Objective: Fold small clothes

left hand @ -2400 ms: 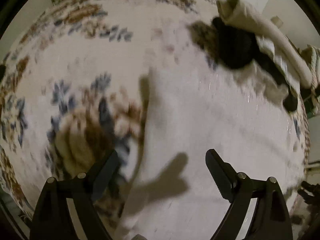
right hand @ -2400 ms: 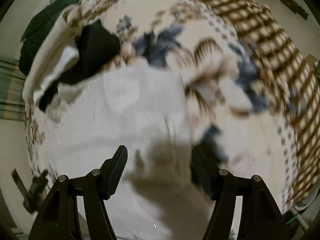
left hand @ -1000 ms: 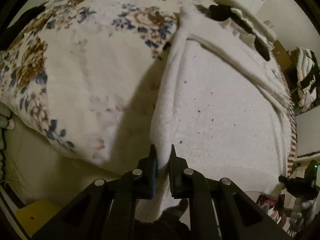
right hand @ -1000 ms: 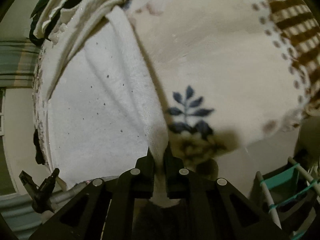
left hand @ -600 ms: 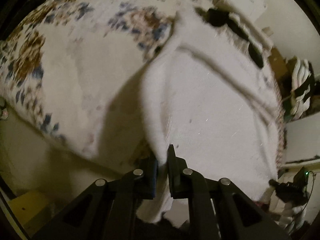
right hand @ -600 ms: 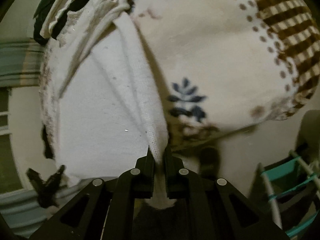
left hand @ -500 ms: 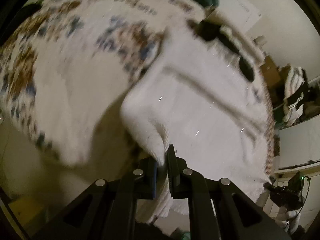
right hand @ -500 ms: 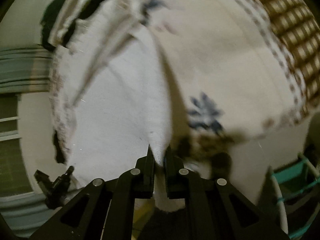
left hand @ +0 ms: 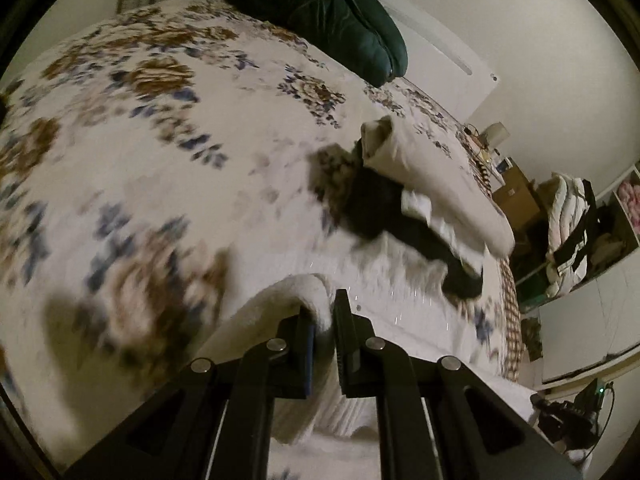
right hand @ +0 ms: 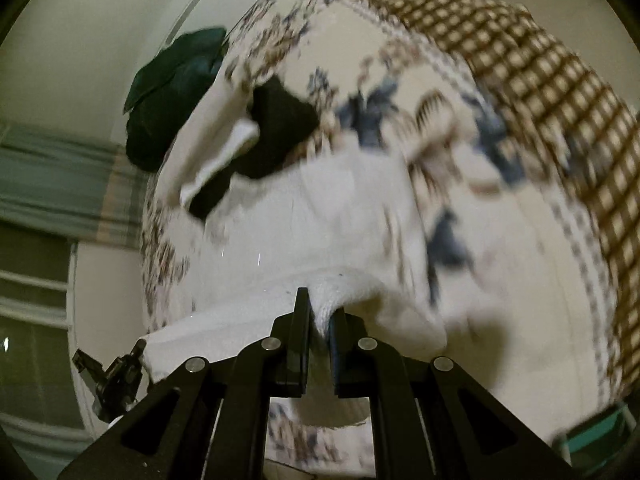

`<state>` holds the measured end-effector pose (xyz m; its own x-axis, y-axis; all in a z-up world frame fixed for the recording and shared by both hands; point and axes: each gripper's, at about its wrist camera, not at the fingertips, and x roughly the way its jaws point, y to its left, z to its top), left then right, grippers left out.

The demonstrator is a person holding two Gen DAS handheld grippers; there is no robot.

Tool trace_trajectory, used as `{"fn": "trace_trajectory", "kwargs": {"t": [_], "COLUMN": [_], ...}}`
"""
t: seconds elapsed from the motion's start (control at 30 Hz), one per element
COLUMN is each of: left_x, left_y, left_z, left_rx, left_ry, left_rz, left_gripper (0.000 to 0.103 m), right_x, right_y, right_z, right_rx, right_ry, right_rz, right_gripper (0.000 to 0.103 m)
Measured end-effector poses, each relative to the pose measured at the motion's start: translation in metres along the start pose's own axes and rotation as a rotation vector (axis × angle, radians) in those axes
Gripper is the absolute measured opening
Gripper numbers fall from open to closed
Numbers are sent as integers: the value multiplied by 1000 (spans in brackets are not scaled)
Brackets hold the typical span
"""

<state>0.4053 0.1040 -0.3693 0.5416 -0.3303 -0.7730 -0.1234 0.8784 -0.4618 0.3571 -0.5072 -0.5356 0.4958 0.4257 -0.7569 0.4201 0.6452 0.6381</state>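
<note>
Left wrist: white garment stretched sideways between grippers.

A bed covered by a floral bedspread with blue and brown blooms carries everything. At its head lie dark green pillows. Nearer than the pillows sits a heap of cream, white and black clothes. Nearer still, a white knit garment lies on the bedspread.
</note>
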Motion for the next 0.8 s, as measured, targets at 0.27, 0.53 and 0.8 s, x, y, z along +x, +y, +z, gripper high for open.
{"fn": "trace_trajectory", "kwargs": {"t": [0.27,0.53,0.8], "left_x": [147,110,39], "left_y": [-11,24,72], "left_z": [86,53,-33], "left_rx": [26,-71,-255], "left_ry": [157,176,178], "left_rz": [40,11,111], "left_gripper": [11,71,81], "right_x": [105,108,63], "right_y": [12,1,-31], "right_z": [113,103,-3], "right_rx": [72,104,174], "right_ry": [3,3,-1], "right_rz": [-105,-100,-154], "right_gripper": [9,74,94]}}
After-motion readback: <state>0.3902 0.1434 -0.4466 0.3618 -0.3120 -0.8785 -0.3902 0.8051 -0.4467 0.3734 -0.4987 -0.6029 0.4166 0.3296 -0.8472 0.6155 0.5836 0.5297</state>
